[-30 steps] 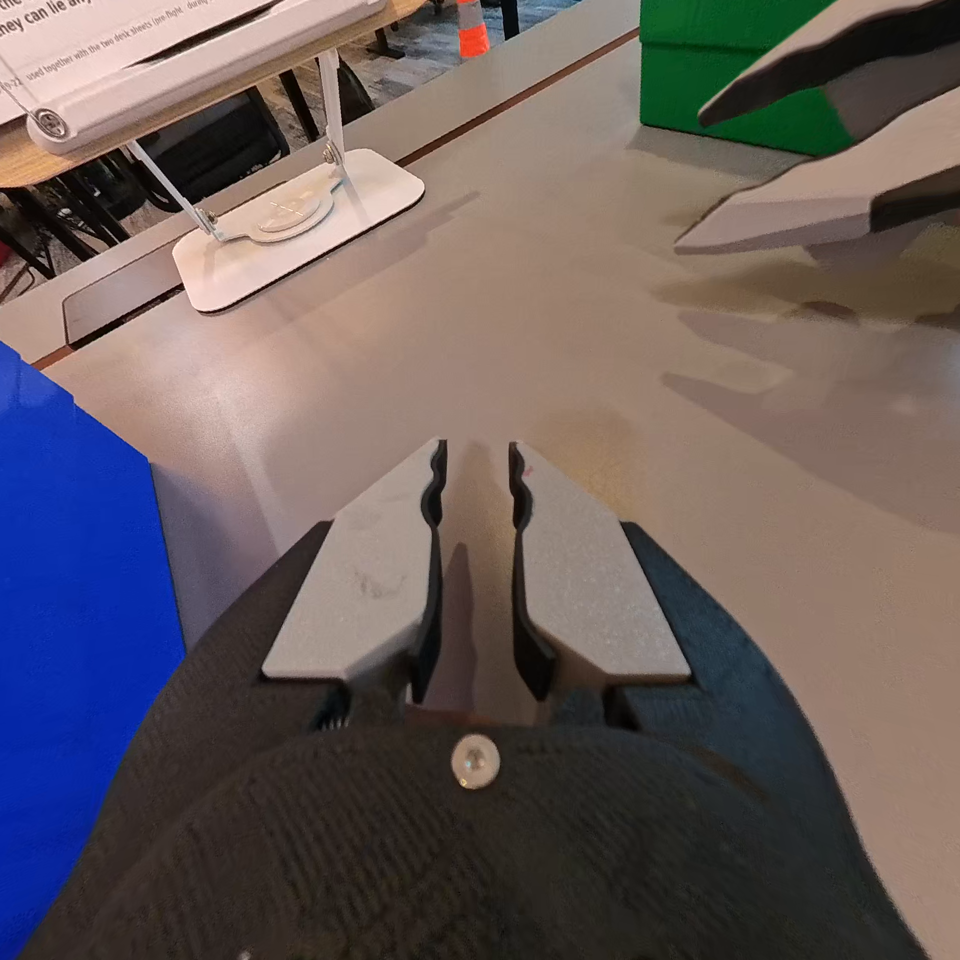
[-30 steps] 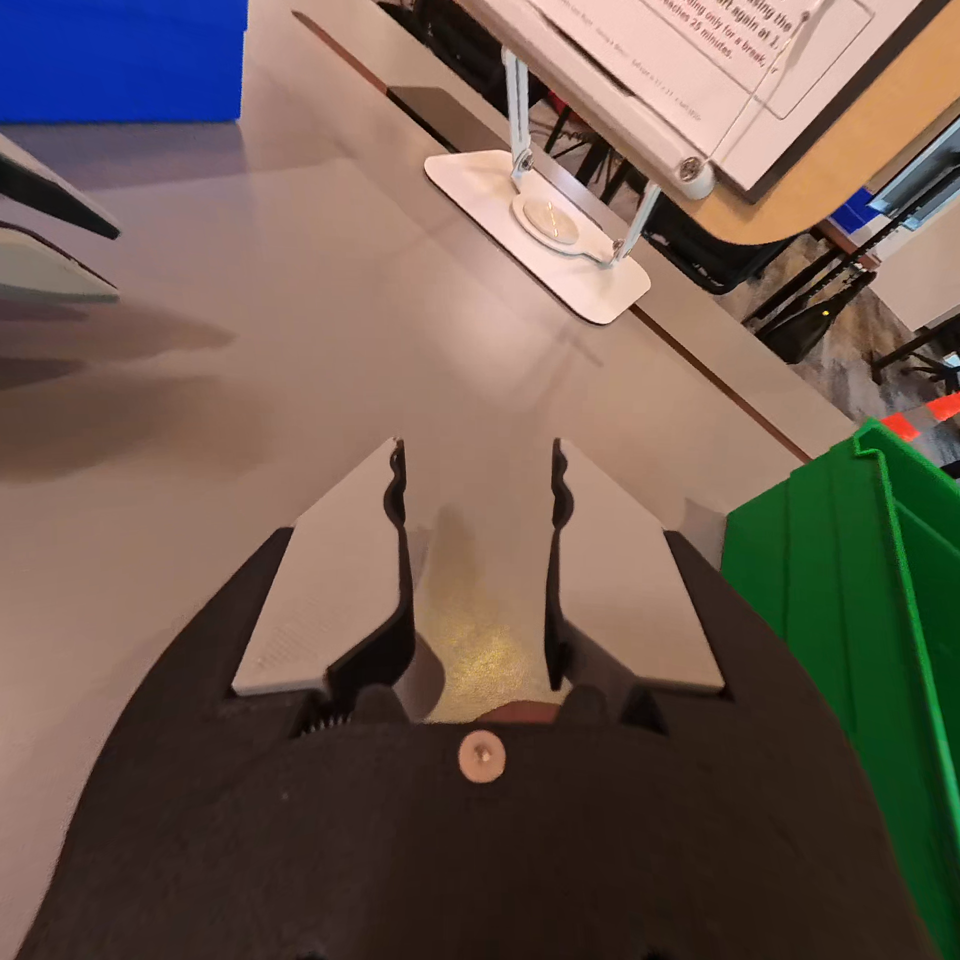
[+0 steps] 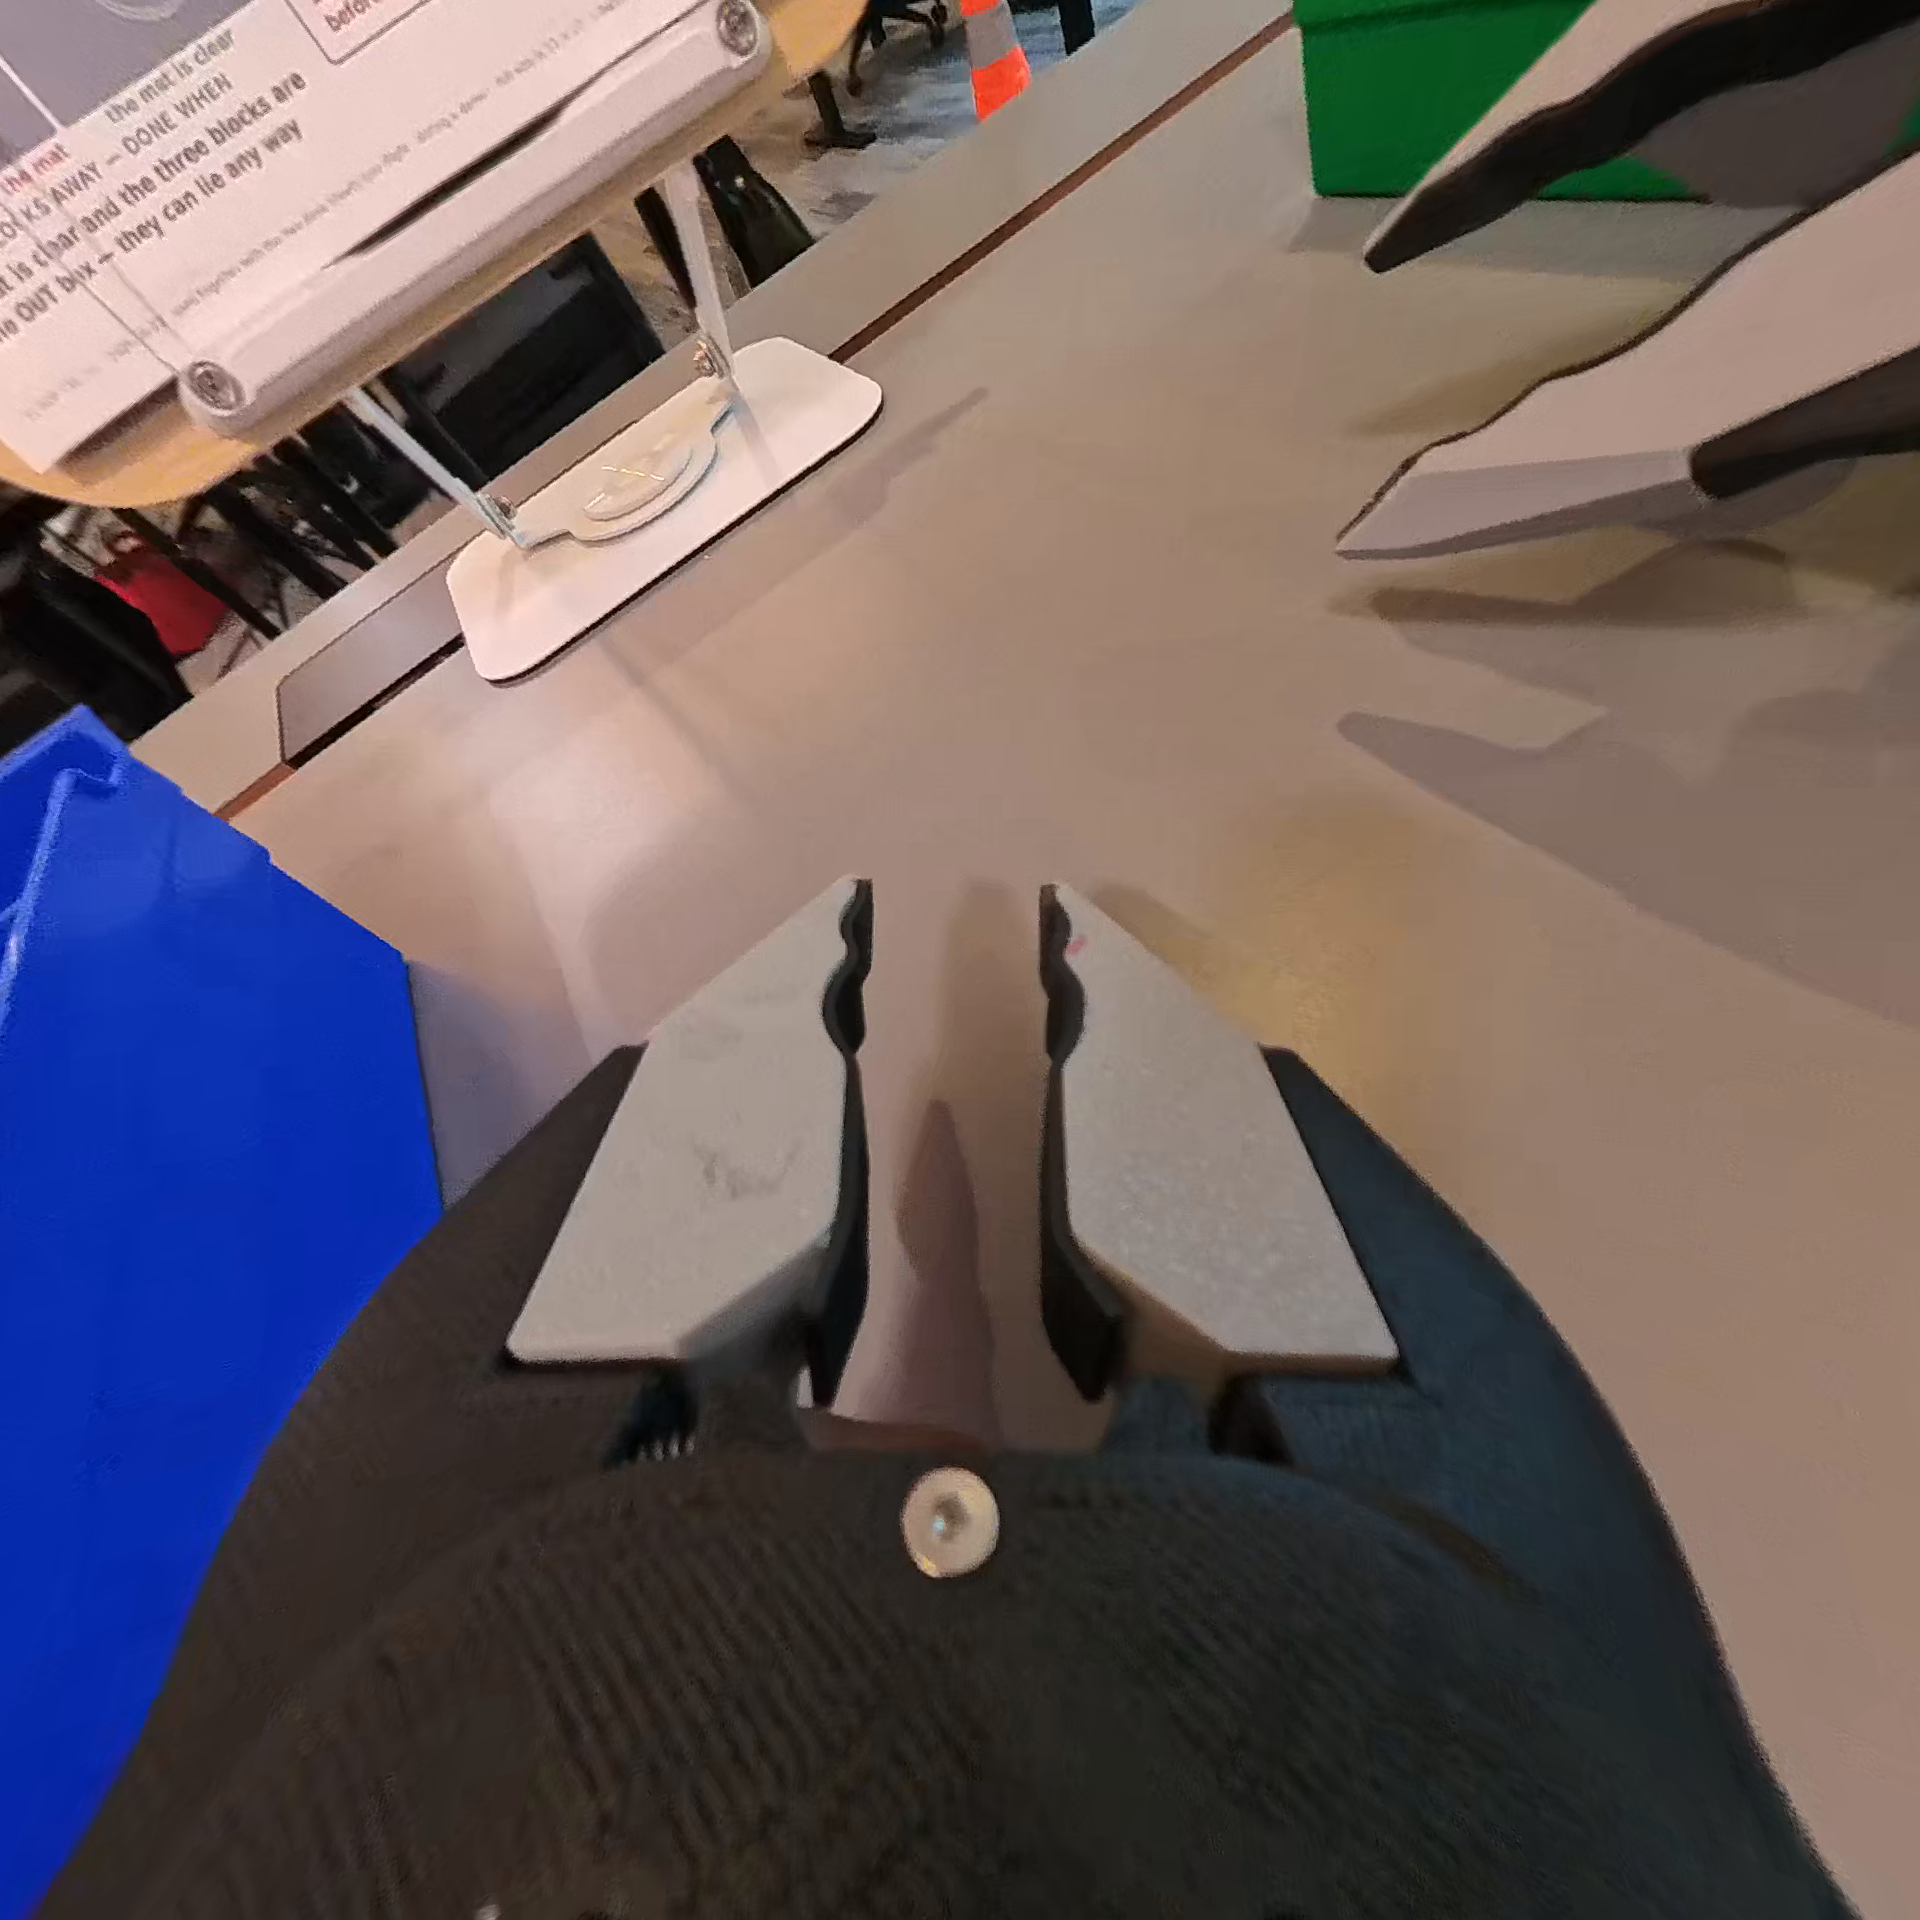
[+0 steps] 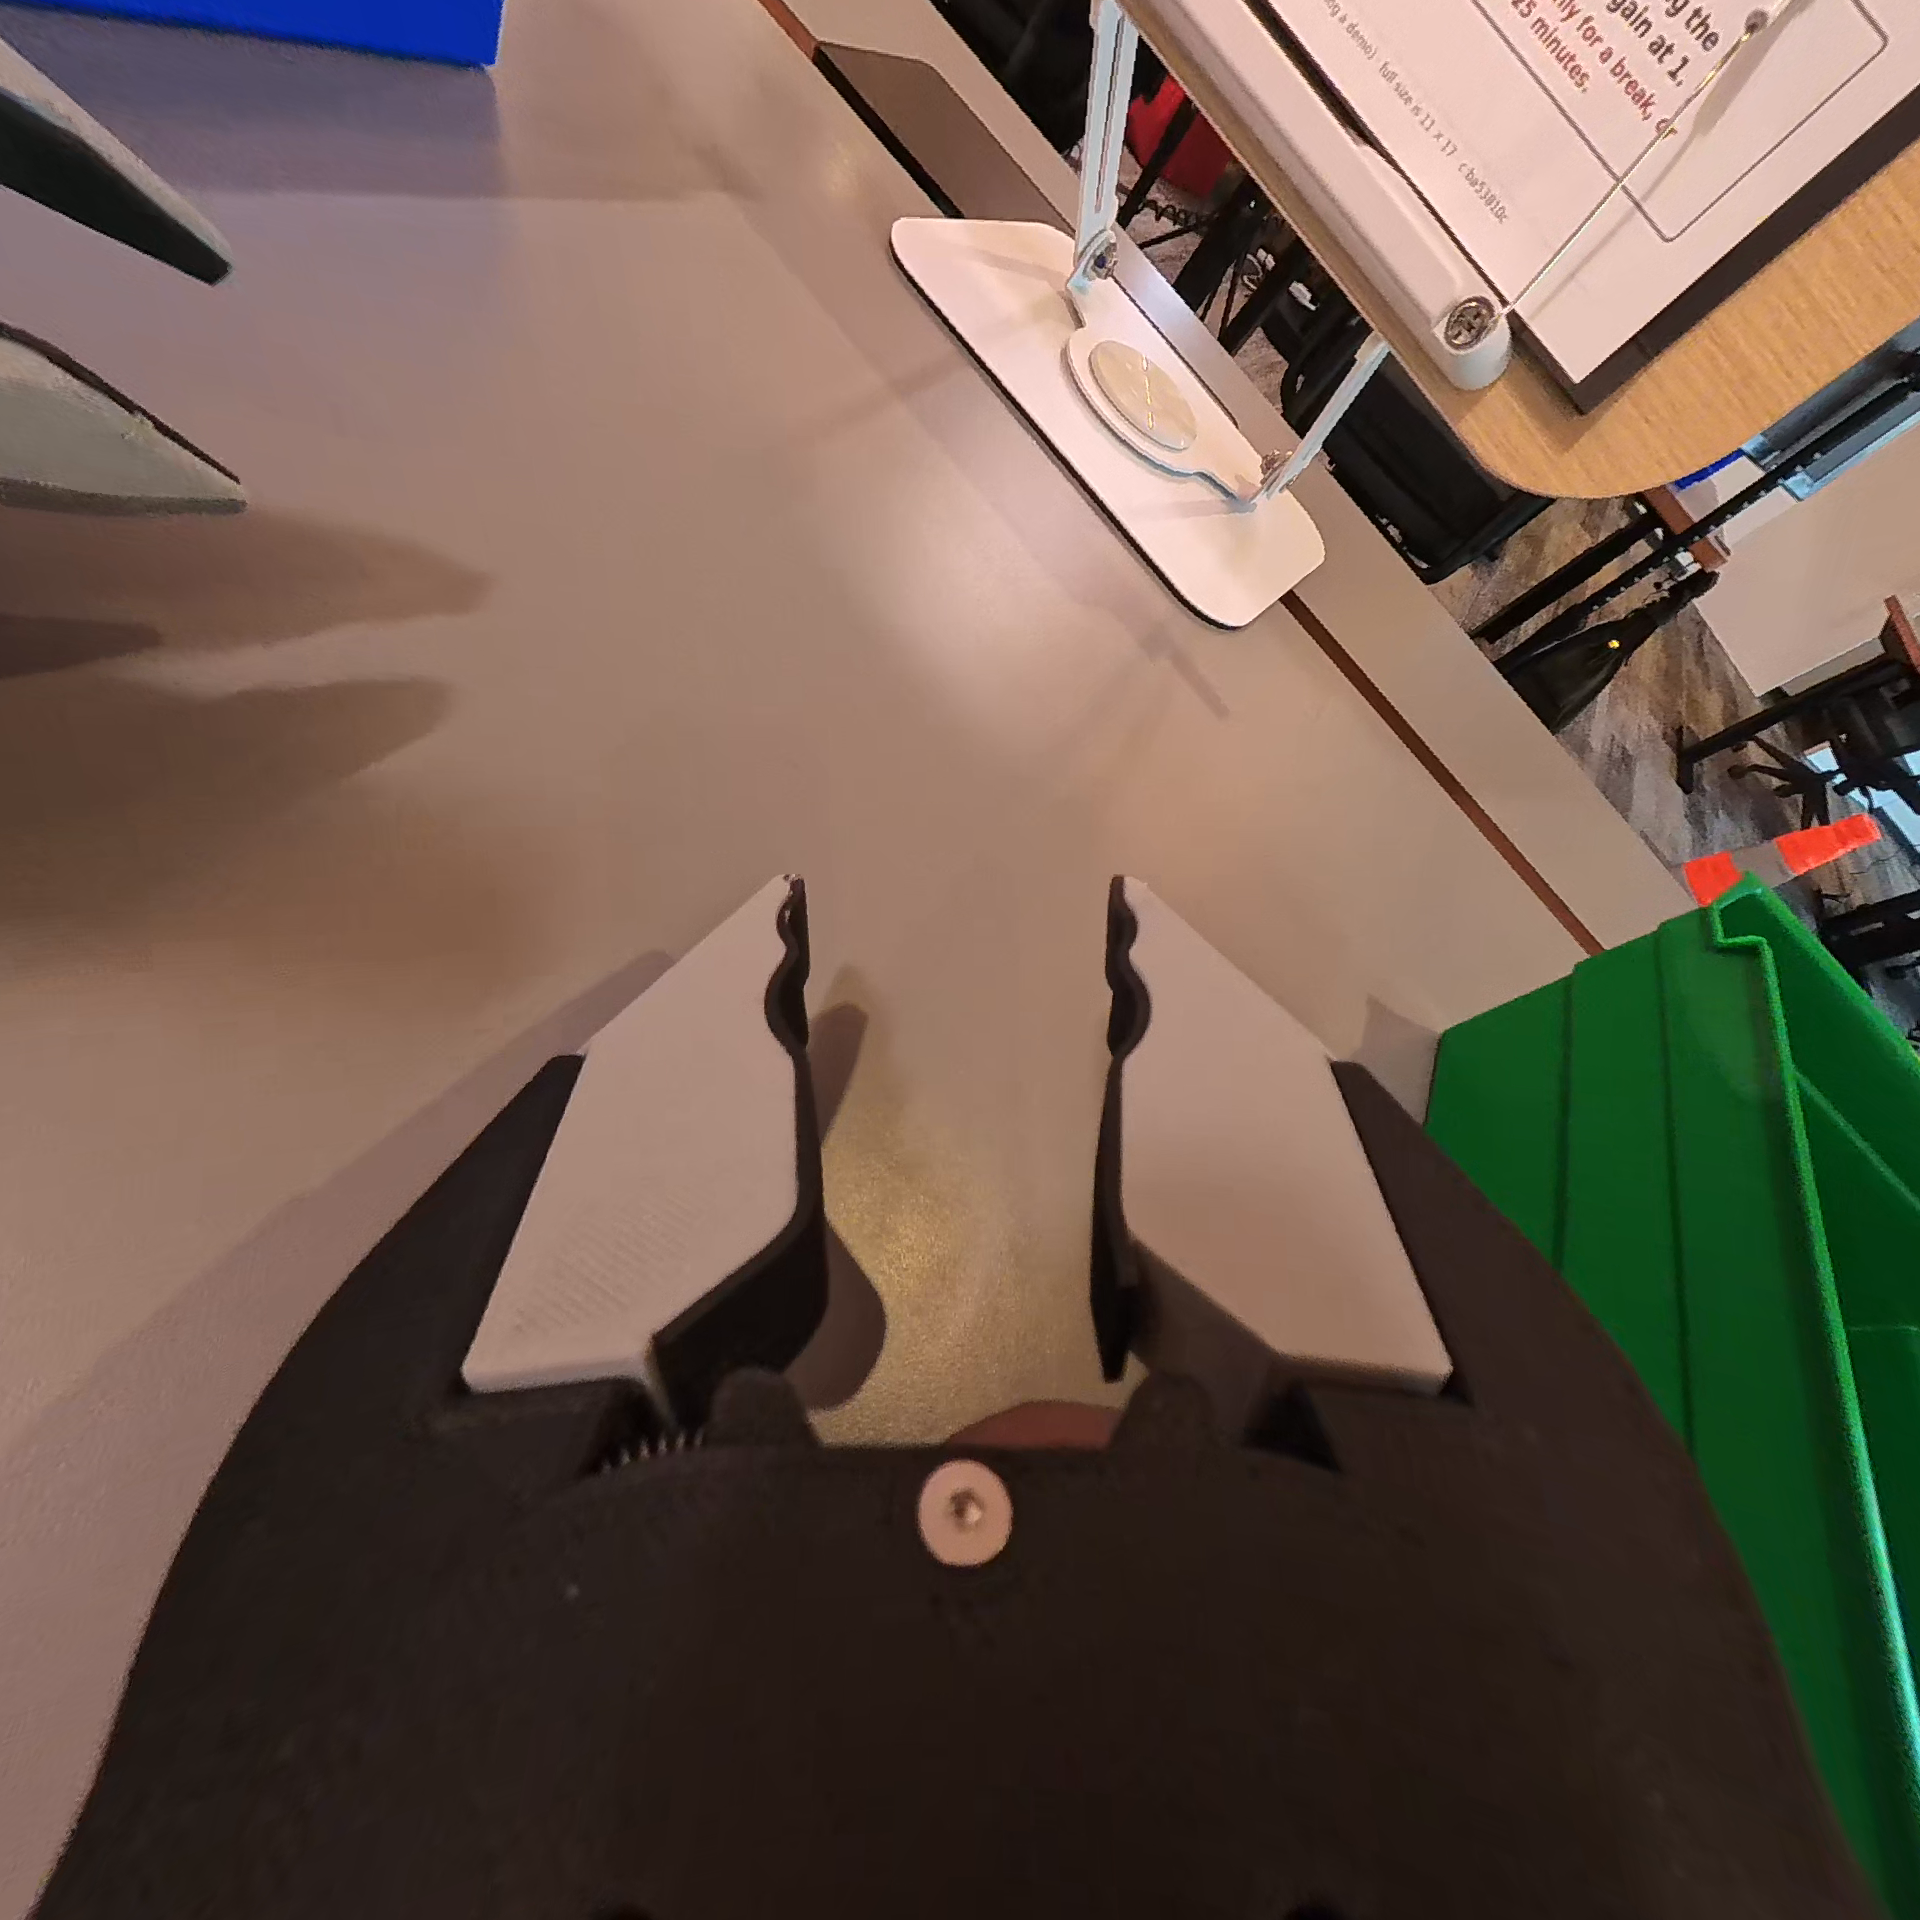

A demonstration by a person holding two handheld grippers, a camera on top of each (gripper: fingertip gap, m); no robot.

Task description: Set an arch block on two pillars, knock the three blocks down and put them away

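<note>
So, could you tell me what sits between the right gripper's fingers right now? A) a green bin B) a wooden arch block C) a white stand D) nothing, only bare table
D: the right gripper stands open, with only the grey table showing between its fingers.

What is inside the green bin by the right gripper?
Only the green bin's outer wall, rim and a strip of bare inner wall show. Its floor is out of view, so any blocks there cannot be seen.
</note>
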